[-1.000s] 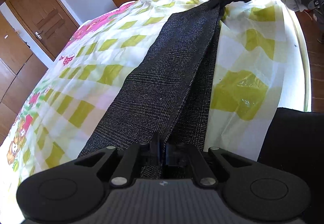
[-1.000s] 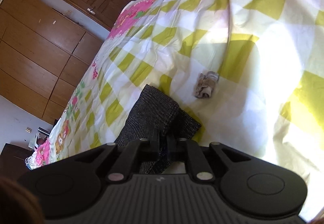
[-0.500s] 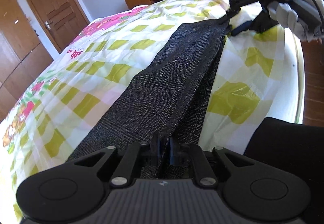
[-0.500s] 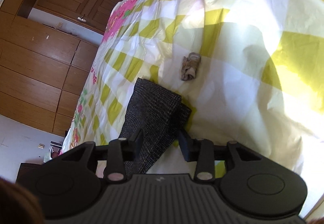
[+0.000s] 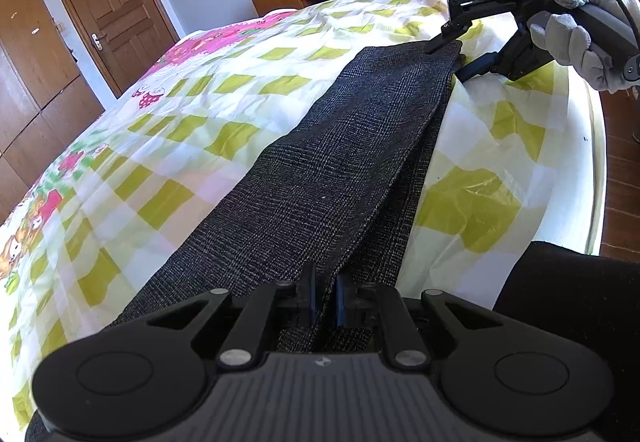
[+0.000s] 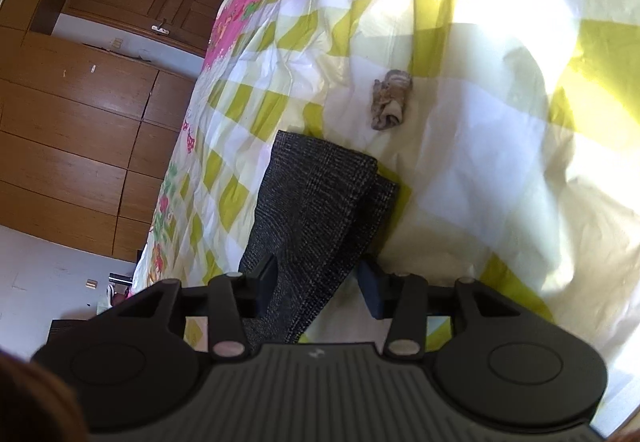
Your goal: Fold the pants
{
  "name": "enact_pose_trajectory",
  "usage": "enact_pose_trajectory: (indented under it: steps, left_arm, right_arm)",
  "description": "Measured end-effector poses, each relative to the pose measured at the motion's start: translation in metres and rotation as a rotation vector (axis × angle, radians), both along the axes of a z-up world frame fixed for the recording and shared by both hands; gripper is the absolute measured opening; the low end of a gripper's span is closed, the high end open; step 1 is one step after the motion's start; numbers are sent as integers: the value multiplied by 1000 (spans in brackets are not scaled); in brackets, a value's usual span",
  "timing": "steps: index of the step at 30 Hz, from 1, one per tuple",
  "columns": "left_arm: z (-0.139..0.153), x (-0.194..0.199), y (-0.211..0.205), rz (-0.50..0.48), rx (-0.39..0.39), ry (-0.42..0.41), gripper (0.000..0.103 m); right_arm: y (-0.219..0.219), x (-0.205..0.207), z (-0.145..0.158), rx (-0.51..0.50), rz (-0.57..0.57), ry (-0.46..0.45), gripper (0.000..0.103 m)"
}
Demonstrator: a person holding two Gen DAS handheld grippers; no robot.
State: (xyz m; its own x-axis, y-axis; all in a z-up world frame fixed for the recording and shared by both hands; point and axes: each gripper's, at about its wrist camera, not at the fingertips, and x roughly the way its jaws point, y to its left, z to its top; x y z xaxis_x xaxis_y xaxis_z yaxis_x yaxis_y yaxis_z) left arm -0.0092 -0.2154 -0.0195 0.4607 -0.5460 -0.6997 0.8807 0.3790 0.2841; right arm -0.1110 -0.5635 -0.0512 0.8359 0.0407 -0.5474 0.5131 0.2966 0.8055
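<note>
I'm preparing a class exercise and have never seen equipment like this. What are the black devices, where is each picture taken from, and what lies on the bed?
No robot here: a person holds a two-finger tool in each hand, with a camera on each looking along its fingers. The left camera shows the left tool shut on dark pants laid lengthwise on a checked bedspread; far off, a gloved hand holds the right tool. The right camera shows that tool's jaws opening, the pants' end between them but not pinched. A small crumpled cloth lies beyond.
</note>
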Motion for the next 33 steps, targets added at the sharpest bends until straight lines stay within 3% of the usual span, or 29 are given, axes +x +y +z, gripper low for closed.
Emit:
enact_pose_trajectory:
  steps: [4,5,8,9,13,15,17,18,20,23,25,29,33]
  left_arm:
    - [0,3,-1,5,-4,27,26]
    - [1,4,0,5,-3,30,26]
    - [4,3,2,3,2,35,26]
    - [7,3,3,8,-5,47,26]
    - [33,6,16,29,-108,94,26]
    - [35,7,19,38,-106,115,26]
    - [21,9,19,38,-60,180,26]
    - [12,9,20,32,-25,211,26]
    - [4,2,25,27,-6,223,26]
    - [9,-1,38,30,-25,241,26]
    - [10,0,47,49,-33,223,26]
    - [6,7,68,85,-78,277,26]
    - [17,6,92,135,-152,216,26]
  right_arm:
    - [-3,4,-1,-2,-15,-16,44]
    - [-4,7,0,-8,-18,-23,39]
    - [1,20,9,-83,-17,0,9]
    - [2,23,10,-90,-22,9,8]
    - [0,11,37,-113,-62,-123,6]
    - [4,2,53,-179,-82,-149,6]
    - [3,2,48,-226,-82,-87,6]
    - [-2,6,37,-217,-83,-1,6]
    - [-5,7,23,-187,-83,50,6]
    - [-2,3,30,-195,-88,25,6]
    - [3,8,42,-253,-68,45,6]
    - [10,16,55,-321,-45,127,7]
    - [17,21,57,-332,-13,129,12]
